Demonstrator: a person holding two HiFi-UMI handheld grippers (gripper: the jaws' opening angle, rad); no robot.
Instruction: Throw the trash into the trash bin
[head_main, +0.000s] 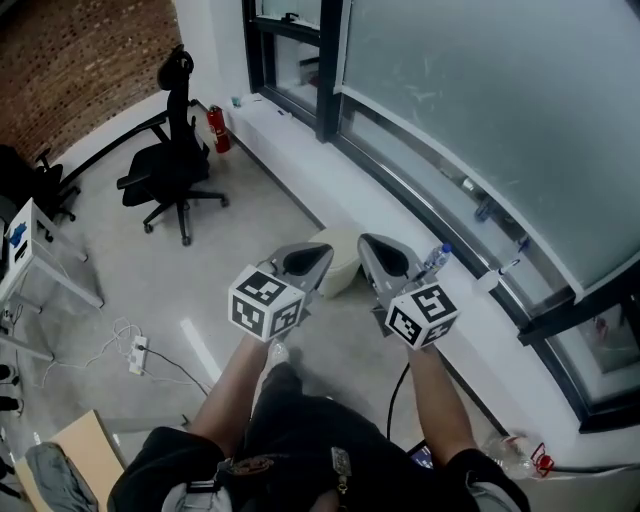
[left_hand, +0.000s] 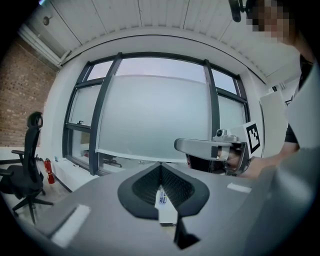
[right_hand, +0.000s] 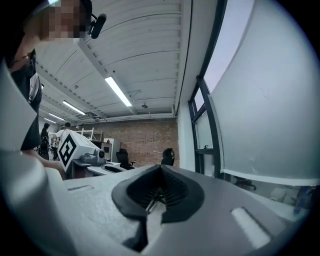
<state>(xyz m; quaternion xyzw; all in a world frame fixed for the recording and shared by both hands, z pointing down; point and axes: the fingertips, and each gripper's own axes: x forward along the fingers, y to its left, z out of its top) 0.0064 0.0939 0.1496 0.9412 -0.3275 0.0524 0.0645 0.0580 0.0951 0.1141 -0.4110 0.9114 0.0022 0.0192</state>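
Head view, left tool (head_main: 318, 256), right tool (head_main: 372, 246), closed

L gripper (left_hand: 161, 166): jaws closed, tips meeting. Small white bit w/ blue print (left_hand: 161, 198) shows in slit betw. pads; can't tell if gripped. R gripper (left_hand: 181, 145) just ahead-right. Window (left_hand: 150, 115) straight ahead, office chair (left_hand: 22, 175) far left.

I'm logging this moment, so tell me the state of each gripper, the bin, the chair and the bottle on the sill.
Left gripper: shut on a white scrap with blue print.
Right gripper: shut, nothing held.
Trash bin: standing on the floor, partly hidden by the grippers.
Office chair: upright, empty.
Bottle: upright on the sill, capped.
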